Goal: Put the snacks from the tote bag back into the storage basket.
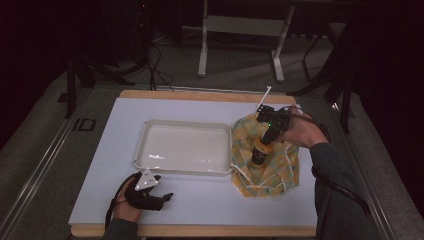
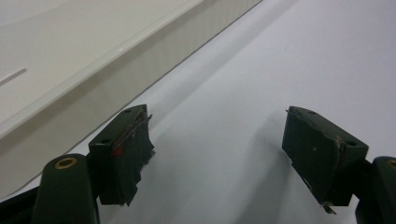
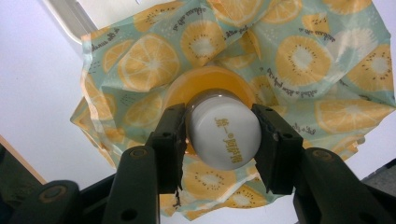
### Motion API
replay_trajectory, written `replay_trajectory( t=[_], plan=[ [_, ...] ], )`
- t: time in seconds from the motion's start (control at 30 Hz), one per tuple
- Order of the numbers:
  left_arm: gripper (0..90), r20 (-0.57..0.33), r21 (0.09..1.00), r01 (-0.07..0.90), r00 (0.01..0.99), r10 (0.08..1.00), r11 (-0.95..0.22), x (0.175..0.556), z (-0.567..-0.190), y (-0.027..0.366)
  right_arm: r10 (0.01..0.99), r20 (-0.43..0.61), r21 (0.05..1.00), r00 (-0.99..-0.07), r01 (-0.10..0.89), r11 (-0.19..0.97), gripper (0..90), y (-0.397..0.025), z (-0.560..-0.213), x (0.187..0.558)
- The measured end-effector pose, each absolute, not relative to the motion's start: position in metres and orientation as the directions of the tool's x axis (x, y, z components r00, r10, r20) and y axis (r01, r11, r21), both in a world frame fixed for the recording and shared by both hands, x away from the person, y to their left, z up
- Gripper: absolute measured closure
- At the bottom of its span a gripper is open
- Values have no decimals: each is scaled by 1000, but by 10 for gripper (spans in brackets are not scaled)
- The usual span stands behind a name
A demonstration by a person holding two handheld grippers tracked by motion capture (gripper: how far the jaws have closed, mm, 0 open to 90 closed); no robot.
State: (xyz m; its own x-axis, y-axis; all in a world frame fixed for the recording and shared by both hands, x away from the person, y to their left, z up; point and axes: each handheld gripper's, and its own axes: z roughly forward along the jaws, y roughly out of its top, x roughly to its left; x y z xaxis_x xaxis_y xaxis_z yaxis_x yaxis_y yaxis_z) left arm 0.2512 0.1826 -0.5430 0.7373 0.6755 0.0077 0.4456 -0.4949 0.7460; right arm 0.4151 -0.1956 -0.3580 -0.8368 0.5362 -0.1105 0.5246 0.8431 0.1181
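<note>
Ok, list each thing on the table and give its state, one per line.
Bottle: upright, white cap gripped, standing on the bag.
Right gripper: fingers shut on the bottle's cap.
Left gripper: open, holding nothing, low over the table.
Tray: empty.
Fruit-print bag: crumpled, lying beside the tray.

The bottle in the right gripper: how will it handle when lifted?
The bottle looks rigid; the right gripper clamps its smooth white cap, so it may slip. Tall and narrow, it could tip when set down. The bag under it looks floppy.
</note>
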Motion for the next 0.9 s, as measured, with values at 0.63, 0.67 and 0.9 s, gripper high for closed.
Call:
replay_trajectory(
  t=[0.63,0.67,0.9],
  plan=[
    [236,11,744,445,738,674,-499,251,-543,182,469,-131,91,-874,460,883,589,-193,-356,409],
    [236,11,743,445,739,674,-500,251,-543,182,462,-131,88,-877,454,886,589,-193,-356,409],
    [237,11,744,444,739,674,-499,251,-543,182,451,-132,92,-883,443,892,589,-194,-355,408]
  ],
)
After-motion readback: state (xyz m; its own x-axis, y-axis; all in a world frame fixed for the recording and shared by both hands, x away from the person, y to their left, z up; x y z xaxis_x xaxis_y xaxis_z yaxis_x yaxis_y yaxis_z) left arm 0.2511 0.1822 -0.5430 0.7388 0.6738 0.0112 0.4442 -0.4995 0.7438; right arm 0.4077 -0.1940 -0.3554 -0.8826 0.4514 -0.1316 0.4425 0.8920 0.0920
